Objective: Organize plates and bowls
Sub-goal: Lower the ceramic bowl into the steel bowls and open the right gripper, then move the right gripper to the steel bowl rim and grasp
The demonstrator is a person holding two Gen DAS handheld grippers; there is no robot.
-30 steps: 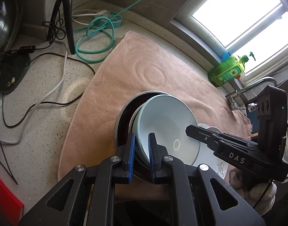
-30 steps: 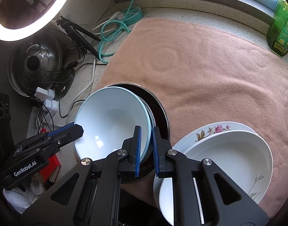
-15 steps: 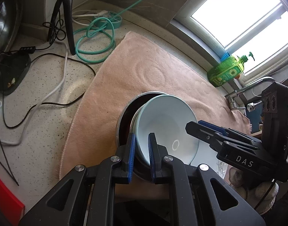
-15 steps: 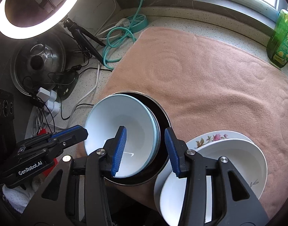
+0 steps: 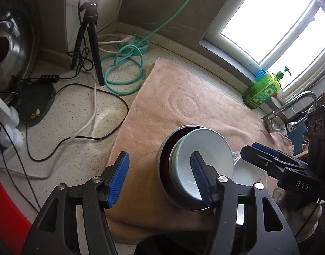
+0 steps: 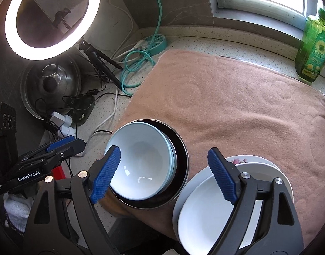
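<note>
A light blue bowl (image 5: 207, 159) (image 6: 141, 159) rests stacked with another inside a dark metal-rimmed bowl (image 5: 164, 165) (image 6: 182, 148) on the pink towel (image 5: 183, 106) (image 6: 236, 106). Just right of it lie stacked white plates (image 6: 205, 208) (image 5: 246, 175), the lower one with a flower pattern. My left gripper (image 5: 160, 165) hovers above the bowl's left rim, its jaws opening, nothing pressed between the pads. My right gripper (image 6: 163, 161) hangs over the bowl's right rim, jaws opening wide and holding nothing. Each gripper shows in the other's view, the right gripper (image 5: 266, 157) and the left gripper (image 6: 64, 146).
A ring light (image 6: 45, 19) on a tripod (image 5: 92, 42), a teal hose (image 5: 124, 70), cables and plugs (image 5: 56, 110) and a steel lid (image 6: 49, 85) crowd the counter to the left. A green soap bottle (image 6: 313, 53) and a faucet (image 5: 294, 106) stand by the window.
Both grippers were shut on the light blue bowl's rim, one each side. The right opened first, then the left; both have let go and lifted away, leaving the bowl in the dark bowl.
</note>
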